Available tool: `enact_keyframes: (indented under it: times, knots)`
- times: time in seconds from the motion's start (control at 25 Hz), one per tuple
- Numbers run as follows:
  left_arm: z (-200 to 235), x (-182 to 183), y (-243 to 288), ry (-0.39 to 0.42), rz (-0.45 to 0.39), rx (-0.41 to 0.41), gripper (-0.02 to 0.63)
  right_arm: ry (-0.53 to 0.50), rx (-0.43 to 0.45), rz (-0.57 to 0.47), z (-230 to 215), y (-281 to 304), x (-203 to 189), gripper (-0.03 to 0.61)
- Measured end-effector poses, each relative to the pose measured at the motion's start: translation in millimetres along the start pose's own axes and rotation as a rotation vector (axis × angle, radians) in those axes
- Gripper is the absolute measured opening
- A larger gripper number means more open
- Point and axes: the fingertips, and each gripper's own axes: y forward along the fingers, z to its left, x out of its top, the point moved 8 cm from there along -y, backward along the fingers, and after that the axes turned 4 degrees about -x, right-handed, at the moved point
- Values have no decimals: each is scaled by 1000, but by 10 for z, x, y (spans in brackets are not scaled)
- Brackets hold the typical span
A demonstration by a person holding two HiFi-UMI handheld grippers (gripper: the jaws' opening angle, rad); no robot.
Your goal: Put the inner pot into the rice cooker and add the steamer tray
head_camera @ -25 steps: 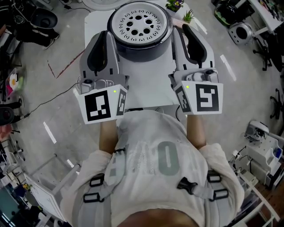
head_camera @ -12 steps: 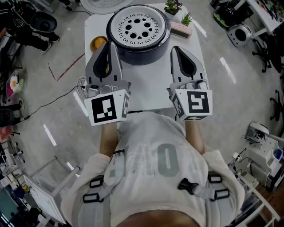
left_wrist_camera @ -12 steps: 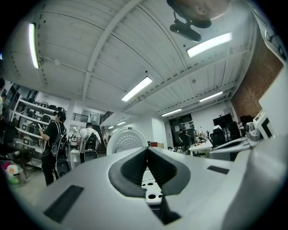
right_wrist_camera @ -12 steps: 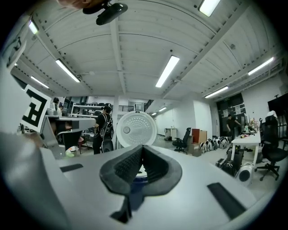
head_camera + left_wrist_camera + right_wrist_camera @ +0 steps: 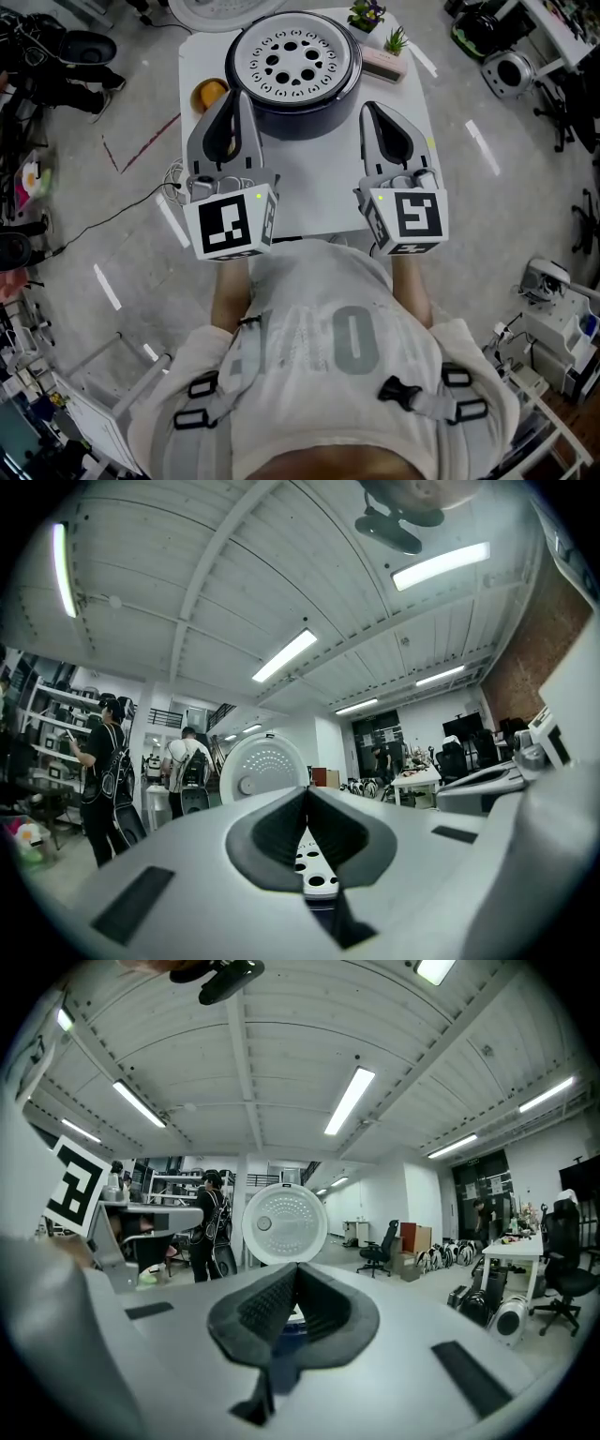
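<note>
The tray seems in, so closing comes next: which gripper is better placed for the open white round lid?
Probably left: the shut, empty left gripper lies nearer the white round lid, standing toward that side.

From here the steamer tray [image 5: 295,58] looks pale and smooth with a dull sheen, the rice cooker [image 5: 302,118] dark glossy plastic, the table [image 5: 319,183] matt white. I see smooth grey plastic shells on the left gripper [image 5: 232,96] and right gripper [image 5: 369,105], whose pads [image 5: 264,1309] look black, ribbed rubber.

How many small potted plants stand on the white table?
2. The flowering plant stands at the table's far right corner; the green plant just nearer, both right of the rice cooker.
</note>
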Motion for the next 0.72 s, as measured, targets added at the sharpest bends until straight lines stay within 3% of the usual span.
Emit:
enact_keyframes:
  times: [0.72]
  knots:
    - [128,-143,86,-25,40,-7,23,-7,-27,34,-45,101,-71,6]
